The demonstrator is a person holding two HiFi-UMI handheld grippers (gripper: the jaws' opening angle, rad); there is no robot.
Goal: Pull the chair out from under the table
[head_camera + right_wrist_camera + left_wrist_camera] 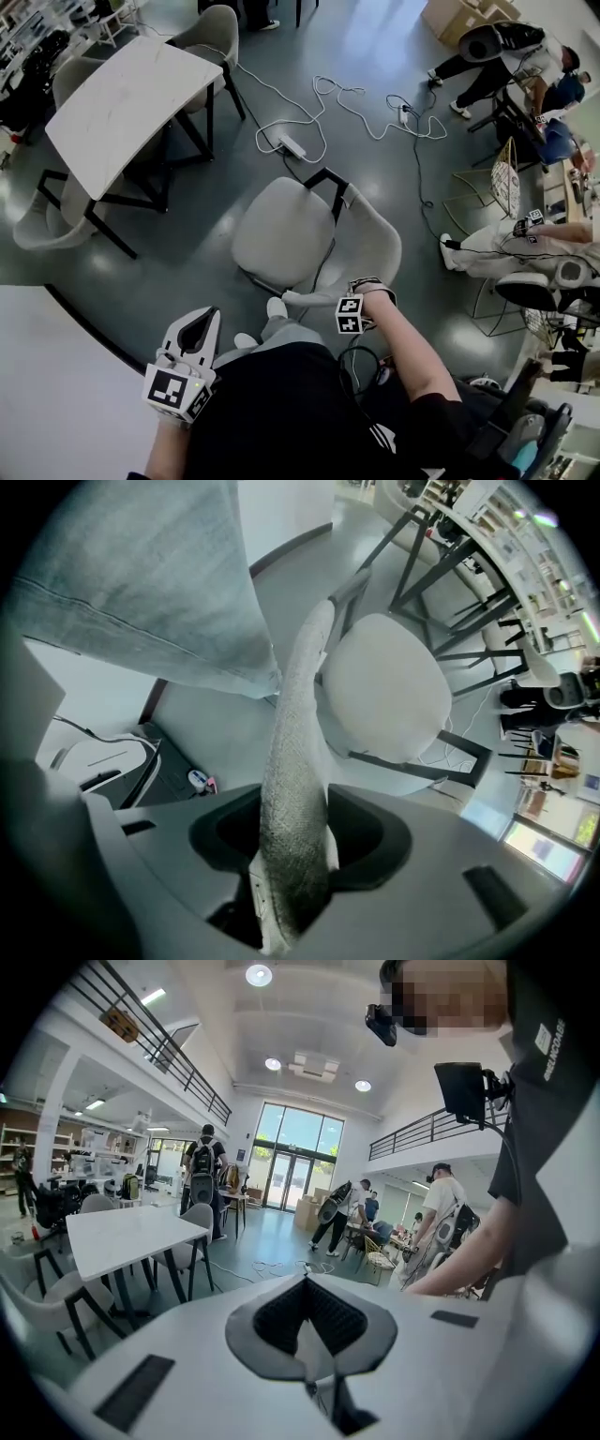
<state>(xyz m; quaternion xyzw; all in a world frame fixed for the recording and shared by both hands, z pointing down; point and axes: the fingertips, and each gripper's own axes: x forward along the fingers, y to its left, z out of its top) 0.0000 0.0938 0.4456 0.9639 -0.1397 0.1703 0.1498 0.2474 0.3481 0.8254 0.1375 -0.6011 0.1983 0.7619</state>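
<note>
The pale grey chair (281, 230) stands out on the open floor, away from the white table (131, 89), its seat toward the table and its curved backrest (375, 248) toward me. My right gripper (330, 302) points steeply down and is shut on the backrest's top edge. In the right gripper view that textured edge (295, 724) fills the gap of the right gripper (298, 855), with the round seat (384, 686) beyond. My left gripper (199, 328) hangs by my left hip, shut and holding nothing. The left gripper (307, 1283) faces the table (122, 1237) across the room.
White cables and a power strip (291, 145) lie on the floor behind the chair. Other chairs (211, 33) sit around the table. A white surface (56, 394) is at my lower left. People (506, 56) work at the right. My jeans leg (150, 583) is beside the backrest.
</note>
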